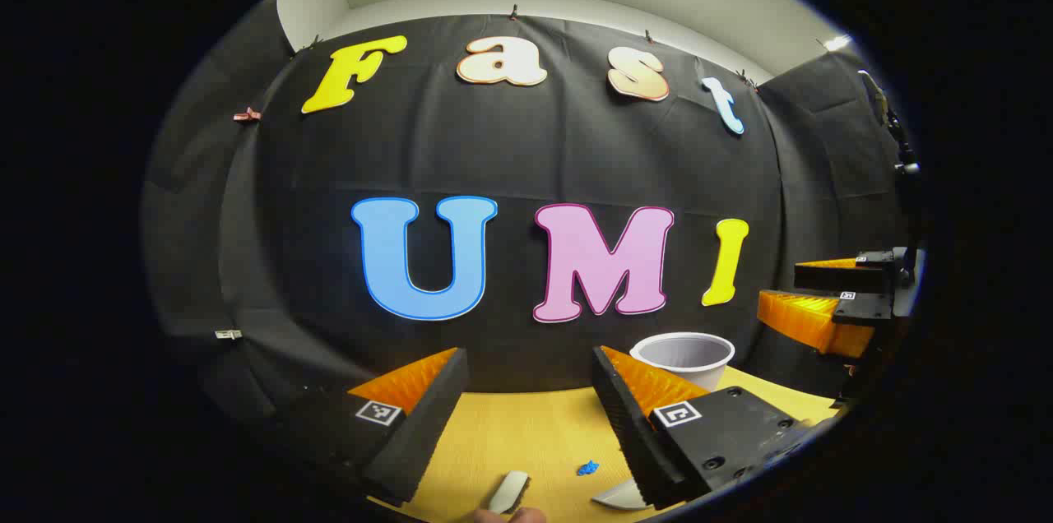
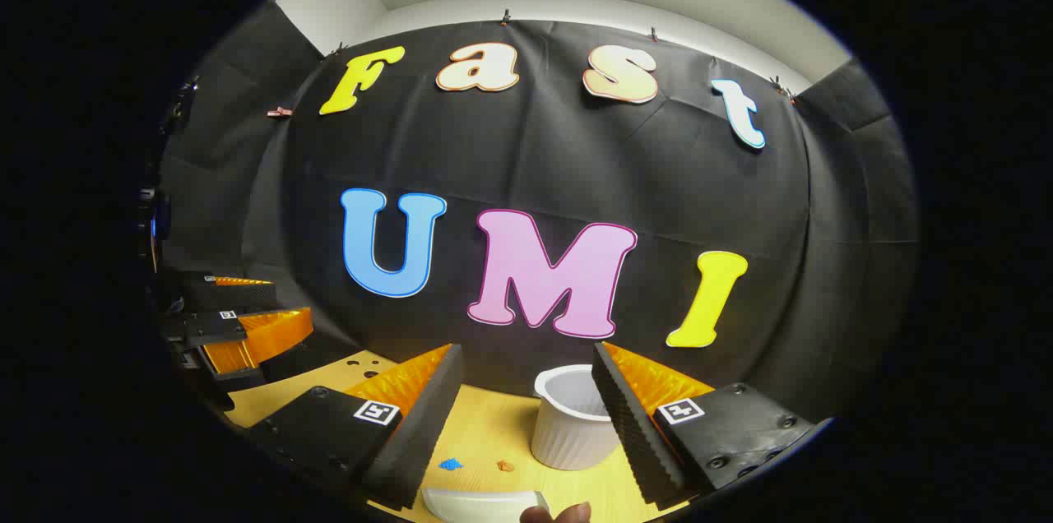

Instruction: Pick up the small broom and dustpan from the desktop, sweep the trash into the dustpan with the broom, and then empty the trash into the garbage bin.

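Both jaws stand apart, gripping nothing: left gripper [image 1: 526, 416] and right gripper [image 2: 526, 416] hover above the desktop [image 2: 485, 432]. A white bin [image 2: 572, 424] stands near blue trash [image 2: 450, 464] and the dustpan [image 2: 481, 502].

Bare yellow desktop [image 2: 485, 432] between parted fingers at 6 o'clock, white bin [image 2: 570, 424] blocking at 5 o'clock, blue scrap [image 2: 450, 464] and orange scrap [image 2: 505, 466] ahead.

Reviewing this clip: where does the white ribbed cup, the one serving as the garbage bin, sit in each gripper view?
Left gripper view: the white cup stands at lower right, behind the tip of that gripper's right-hand finger, on the yellow desktop.
Right gripper view: the cup stands at lower centre, partly behind the right-hand finger.
Shared landmark: the small blue scrap on the desktop.
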